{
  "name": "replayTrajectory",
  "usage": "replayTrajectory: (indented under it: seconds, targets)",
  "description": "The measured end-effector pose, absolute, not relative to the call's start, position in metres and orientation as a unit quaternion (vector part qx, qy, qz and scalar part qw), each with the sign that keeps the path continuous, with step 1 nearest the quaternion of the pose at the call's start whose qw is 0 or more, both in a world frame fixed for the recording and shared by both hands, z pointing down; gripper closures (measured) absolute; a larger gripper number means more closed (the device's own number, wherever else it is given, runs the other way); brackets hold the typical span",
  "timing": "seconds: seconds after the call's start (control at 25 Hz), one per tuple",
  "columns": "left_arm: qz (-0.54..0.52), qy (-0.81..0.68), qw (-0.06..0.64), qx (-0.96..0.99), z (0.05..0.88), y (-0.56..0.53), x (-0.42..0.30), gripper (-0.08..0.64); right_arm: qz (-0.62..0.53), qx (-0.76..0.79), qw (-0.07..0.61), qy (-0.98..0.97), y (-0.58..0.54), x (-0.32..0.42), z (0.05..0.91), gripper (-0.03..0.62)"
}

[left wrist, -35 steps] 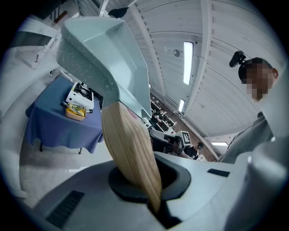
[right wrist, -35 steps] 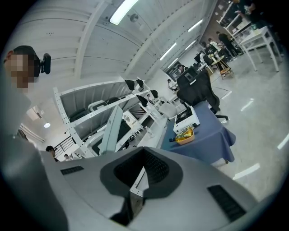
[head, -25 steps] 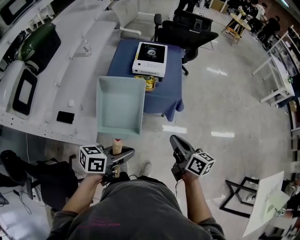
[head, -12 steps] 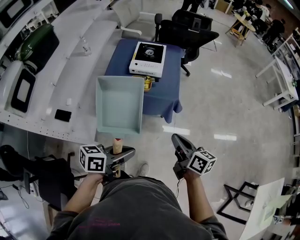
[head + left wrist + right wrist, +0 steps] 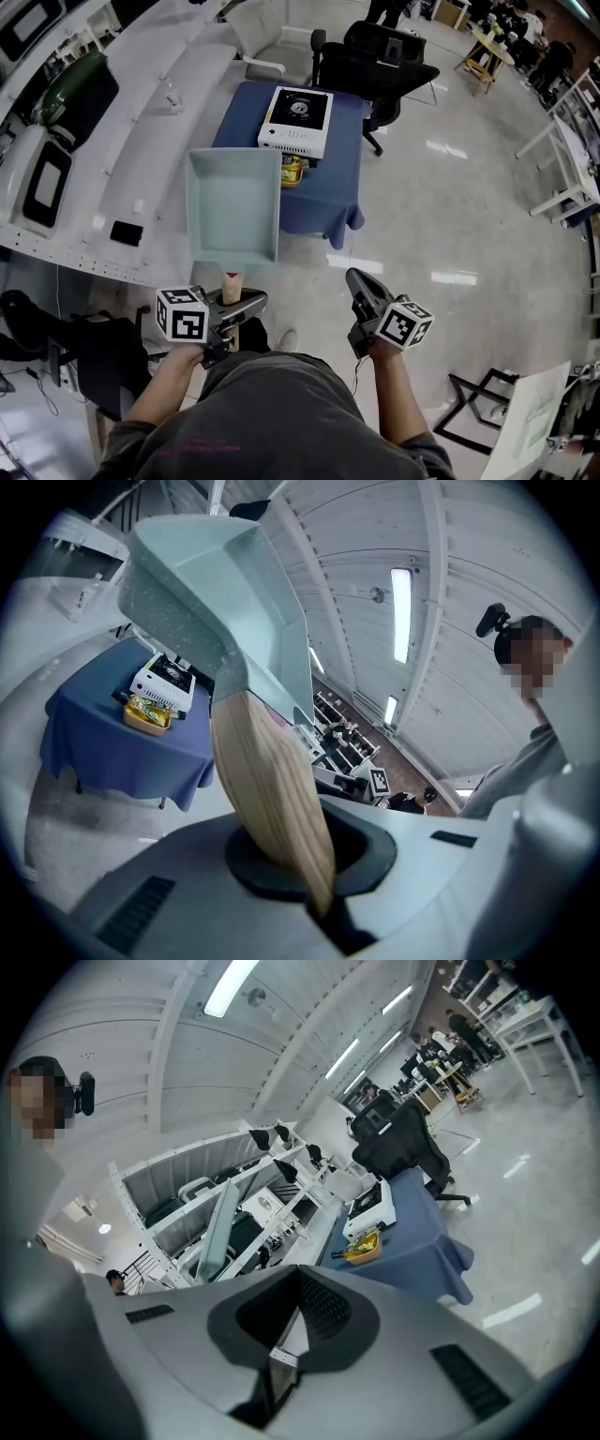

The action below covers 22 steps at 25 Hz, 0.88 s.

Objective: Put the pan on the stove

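A pale green square pan (image 5: 232,206) with a wooden handle (image 5: 231,284) is held up in front of me, above the floor. My left gripper (image 5: 246,305) is shut on that handle (image 5: 272,799), and the pan's body (image 5: 202,583) rises above the jaws. The white portable stove (image 5: 296,119) sits on a blue-clothed table (image 5: 323,183) ahead, also visible as the stove (image 5: 164,677) and the stove (image 5: 372,1208). My right gripper (image 5: 356,281) hangs shut and empty at the right; its jaws meet with nothing between them (image 5: 277,1358). The pan (image 5: 220,1227) shows edge-on there.
A yellow container (image 5: 292,170) lies at the table's near edge by the stove. A long white workbench (image 5: 112,141) runs along the left with a black phone (image 5: 126,232) and a green bag (image 5: 75,89). Black office chairs (image 5: 375,56) stand behind the table.
The pan has shifted slightly left and the table with the stove sits a little differently in view. Both grippers keep their hold and pose.
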<state>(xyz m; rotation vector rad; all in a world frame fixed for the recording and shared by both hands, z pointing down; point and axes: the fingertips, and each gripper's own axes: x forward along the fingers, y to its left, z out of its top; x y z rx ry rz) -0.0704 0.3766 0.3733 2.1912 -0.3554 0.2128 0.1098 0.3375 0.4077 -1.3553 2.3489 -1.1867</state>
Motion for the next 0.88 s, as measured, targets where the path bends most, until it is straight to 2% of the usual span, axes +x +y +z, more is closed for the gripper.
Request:
replayTrajectory:
  seconds: [0.88]
  targets:
    - [0.084, -0.131, 0.462, 0.873, 0.4, 0.273, -0.084, 0.56, -0.415, -0.475, 0.071, 0.772, 0.247, 0.102, 0.434, 0.589]
